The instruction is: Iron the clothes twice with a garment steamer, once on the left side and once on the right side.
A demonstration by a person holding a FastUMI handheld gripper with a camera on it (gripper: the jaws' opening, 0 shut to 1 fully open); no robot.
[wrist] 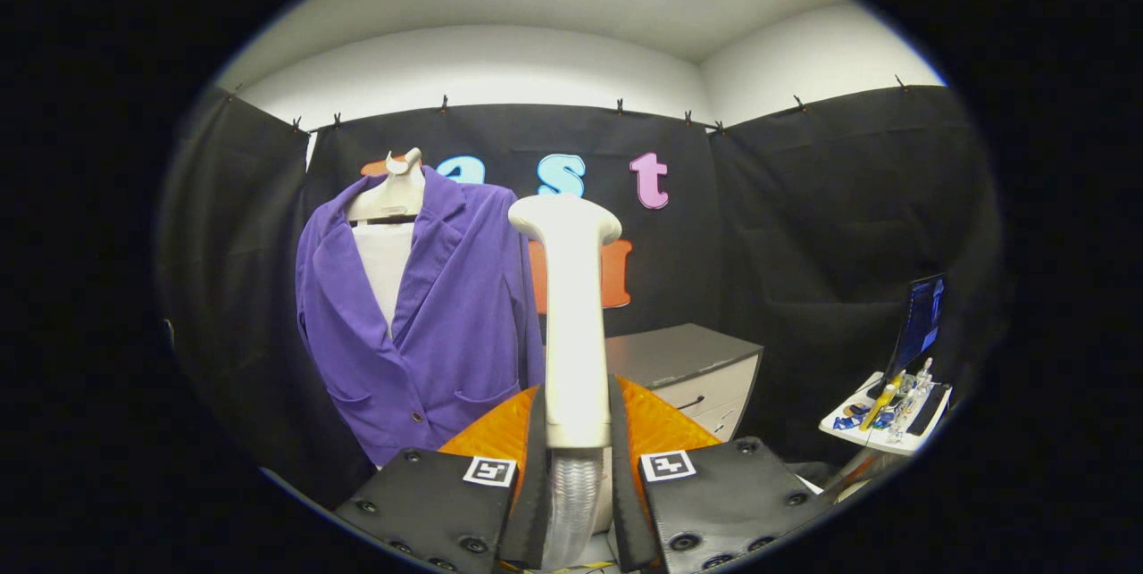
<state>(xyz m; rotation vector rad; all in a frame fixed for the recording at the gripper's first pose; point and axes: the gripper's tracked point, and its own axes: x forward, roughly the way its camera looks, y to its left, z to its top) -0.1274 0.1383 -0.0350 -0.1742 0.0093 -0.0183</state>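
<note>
Nearest the camera, the gripper (576, 431) has its 2 fingers (534, 467) closed tight against the cream handle of the garment steamer (571, 324), 1 finger pressing on each side, with no gap showing. The steamer stands upright between them, its wide flat head at the top and a ribbed clear hose (571, 503) running down from the handle's base. Beyond the fingers and to the left, a purple jacket (429, 324) hangs open-fronted on a pale mannequin torso (388, 226), well apart from the steamer head. Farther back and just right of the steamer sits a grey cabinet (692, 369) with drawers. At the far right, a small white table (880, 431) carries assorted small items, with a lit screen (920, 320) standing behind it.
</note>
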